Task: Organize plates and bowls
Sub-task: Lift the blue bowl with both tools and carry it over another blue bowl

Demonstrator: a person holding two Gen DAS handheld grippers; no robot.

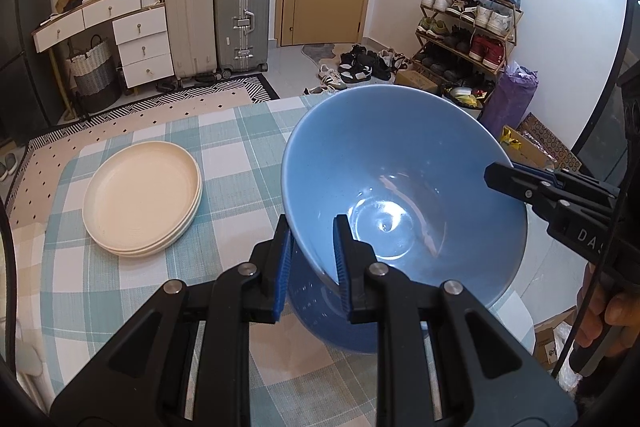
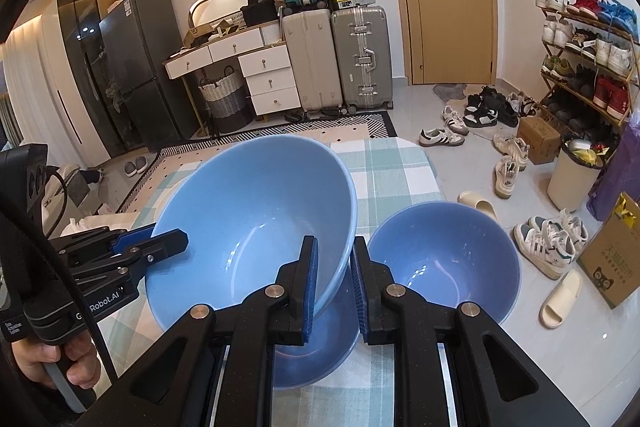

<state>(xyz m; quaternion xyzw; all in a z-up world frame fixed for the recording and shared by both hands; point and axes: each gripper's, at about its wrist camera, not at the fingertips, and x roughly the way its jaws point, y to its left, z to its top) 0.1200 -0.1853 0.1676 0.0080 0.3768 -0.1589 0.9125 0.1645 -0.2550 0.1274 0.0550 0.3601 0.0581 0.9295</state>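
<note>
Left wrist view: left gripper [image 1: 311,259] had jaws clamped on near rim of large blue bowl [image 1: 400,167]; right gripper [image 1: 516,183] pinched far rim. Two-point hold likely because bowl was wide, tilted, clear of desk [image 1: 224,131]. Right wrist view: second blue bowl [image 2: 444,259] sat just beside, upright on desk, probable nesting target. Cream plates [image 1: 142,199] already stacked to left, well apart. Bowl-into-bowl step seemed pending.
</note>
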